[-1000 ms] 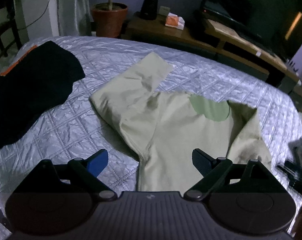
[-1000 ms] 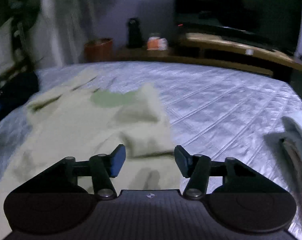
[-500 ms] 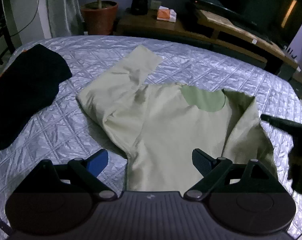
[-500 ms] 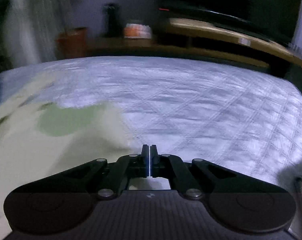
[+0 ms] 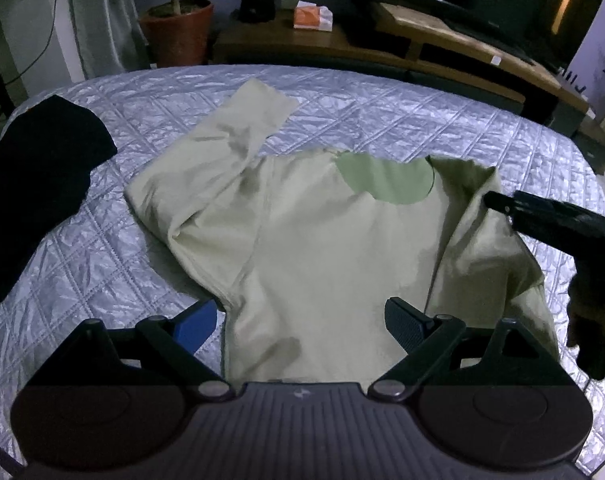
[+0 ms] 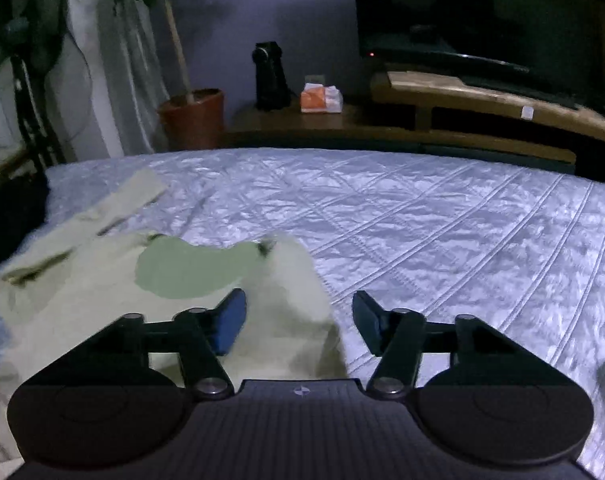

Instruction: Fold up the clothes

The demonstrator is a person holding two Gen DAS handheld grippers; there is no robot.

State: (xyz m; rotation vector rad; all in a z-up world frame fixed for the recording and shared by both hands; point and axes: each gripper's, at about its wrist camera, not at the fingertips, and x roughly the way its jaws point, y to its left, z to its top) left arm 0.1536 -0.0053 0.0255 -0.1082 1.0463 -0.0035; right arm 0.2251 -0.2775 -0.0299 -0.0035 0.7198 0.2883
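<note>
A pale green long-sleeved shirt [image 5: 322, 240] lies spread on the quilted silver bedspread [image 5: 462, 132], its collar opening [image 5: 386, 178] pointing away and one sleeve [image 5: 246, 120] stretched toward the far left. My left gripper [image 5: 298, 322] hovers open over the shirt's lower body, nothing between its fingers. In the right wrist view the same shirt [image 6: 102, 300] fills the lower left. My right gripper [image 6: 298, 322] stands open over the shirt's right shoulder edge, holding nothing. The right gripper's dark body [image 5: 558, 216] also shows at the right edge of the left wrist view.
A black garment [image 5: 34, 184] lies on the bed's left side. Beyond the bed stand a potted plant [image 6: 192, 116], a dark speaker [image 6: 270, 76], an orange tissue pack [image 6: 320, 100], a low wooden TV bench [image 6: 482, 96] and a TV. A fan [image 6: 34, 60] stands at far left.
My right gripper shut half a second ago and has opened again, now over the shirt's right shoulder. The left gripper stayed open and rose slightly, showing more of the shirt.
</note>
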